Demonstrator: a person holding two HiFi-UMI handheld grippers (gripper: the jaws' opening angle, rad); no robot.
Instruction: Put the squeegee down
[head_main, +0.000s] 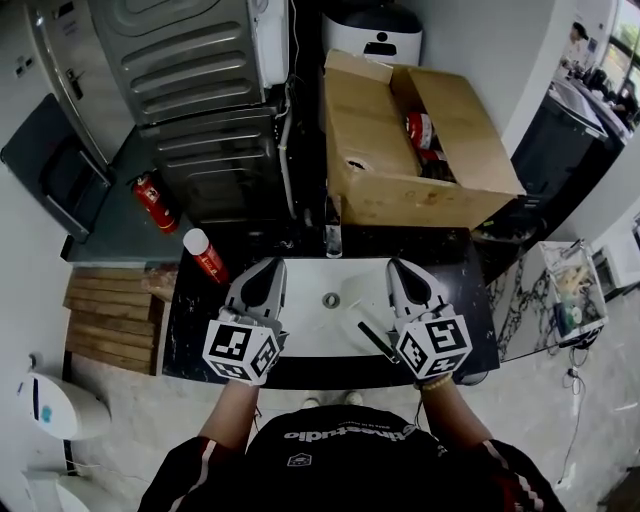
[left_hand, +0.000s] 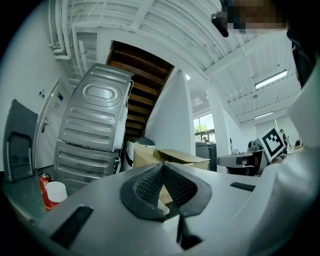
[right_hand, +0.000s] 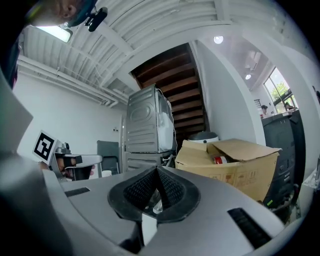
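Observation:
The squeegee (head_main: 364, 328), a pale blade on a black handle, lies in the white sink basin (head_main: 310, 325). It sits beside and just left of my right gripper's marker cube, and nothing holds it. My right gripper (head_main: 396, 268) hovers over the right part of the basin, pointing away from me. Its jaws are shut and empty, with the pads meeting (right_hand: 157, 172). Over the basin's left part my left gripper (head_main: 274, 268) points the same way. Its pads also meet with nothing between them (left_hand: 162, 167).
A faucet (head_main: 333, 238) stands at the back of the dark counter (head_main: 190, 330). A red can with a white cap (head_main: 205, 255) stands left of the sink. Beyond are a fire extinguisher (head_main: 155, 200), stacked grey machines (head_main: 200, 90) and an open cardboard box (head_main: 410, 140).

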